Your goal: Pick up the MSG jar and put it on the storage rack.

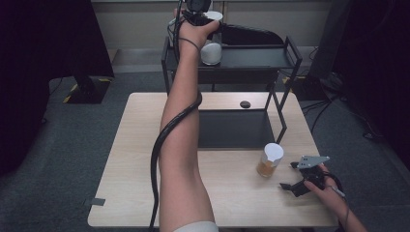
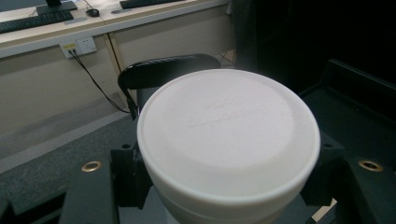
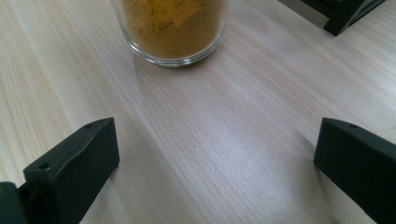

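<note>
My left gripper [image 1: 207,25] reaches far out over the top shelf [image 1: 256,58] of a black rack. It is shut on a white-lidded jar [image 1: 211,52]. In the left gripper view the jar's round white lid [image 2: 229,135] sits between the jaws, which press on its two sides. I cannot tell whether the jar rests on the shelf or hangs just above it. A glass jar of orange-yellow powder [image 1: 269,161] with a white lid stands on the wooden table [image 1: 135,159]. My right gripper [image 1: 289,186] lies just right of it, open; nothing is between its fingers [image 3: 74,163].
The black rack also has a lower shelf [image 1: 234,128] level with the table. A long black curved object [image 1: 246,35] lies on the top shelf beside the white jar. A small black disc [image 1: 245,104] sits on the table's far edge. Dark equipment and cables surround the table.
</note>
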